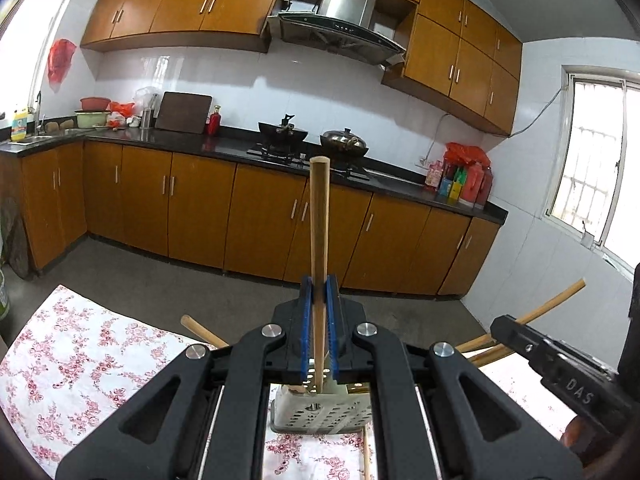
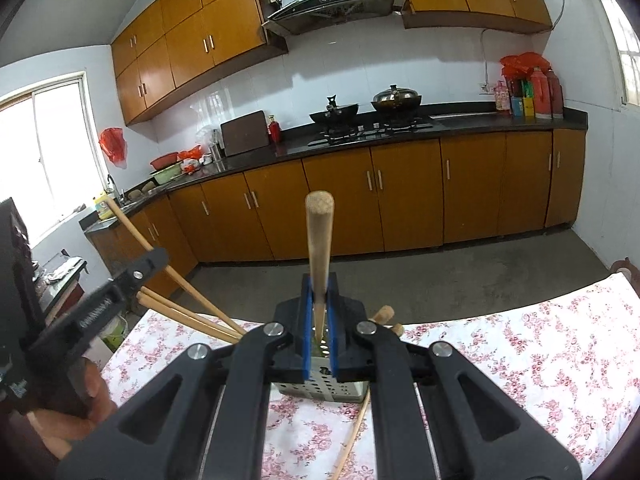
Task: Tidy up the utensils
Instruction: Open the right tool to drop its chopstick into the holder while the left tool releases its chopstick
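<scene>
My left gripper is shut on a wooden chopstick that stands upright, its lower end over the pale perforated utensil holder on the floral tablecloth. My right gripper is shut on another wooden chopstick, also upright, with its lower end in the same holder. Several more chopsticks lean out of the holder, to its left and right. One loose chopstick lies on the cloth in front of the holder. Each gripper shows at the edge of the other's view.
The floral tablecloth covers the table; its far edge drops to a grey floor. Beyond stand brown cabinets, a black counter with a stove and two woks, and windows on both sides.
</scene>
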Motion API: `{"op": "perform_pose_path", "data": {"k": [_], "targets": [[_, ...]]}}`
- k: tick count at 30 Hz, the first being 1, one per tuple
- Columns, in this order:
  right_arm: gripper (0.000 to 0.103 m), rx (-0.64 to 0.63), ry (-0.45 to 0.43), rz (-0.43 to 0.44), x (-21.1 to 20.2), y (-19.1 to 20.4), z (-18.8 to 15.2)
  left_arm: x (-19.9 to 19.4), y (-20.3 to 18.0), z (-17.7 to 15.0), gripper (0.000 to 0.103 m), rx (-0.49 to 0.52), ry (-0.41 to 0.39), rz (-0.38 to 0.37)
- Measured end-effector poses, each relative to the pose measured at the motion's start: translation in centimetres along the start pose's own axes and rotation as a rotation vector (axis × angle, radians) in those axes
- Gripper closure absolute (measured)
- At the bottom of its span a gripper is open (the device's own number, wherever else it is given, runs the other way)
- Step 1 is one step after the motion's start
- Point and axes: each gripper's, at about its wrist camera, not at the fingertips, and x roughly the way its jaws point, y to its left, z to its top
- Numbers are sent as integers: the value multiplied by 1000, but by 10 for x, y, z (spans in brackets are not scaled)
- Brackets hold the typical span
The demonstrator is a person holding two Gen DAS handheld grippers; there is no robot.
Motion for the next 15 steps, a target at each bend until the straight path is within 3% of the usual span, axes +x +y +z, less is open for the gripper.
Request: {"op": "perform_pose_path", "data": {"k": [11, 12, 14, 15], "targets": [[93, 6, 57, -26, 8, -2, 3, 3, -2, -1, 93, 7, 51, -3], [92, 9, 53, -23, 7, -2, 3, 0, -2, 0, 91, 10, 49, -3], [89, 11, 41, -27, 2, -2, 2, -4, -2, 2, 73, 14, 40, -2], [88, 14, 34, -28, -1, -2, 2, -8, -2, 3, 69, 15, 30, -2]]}}
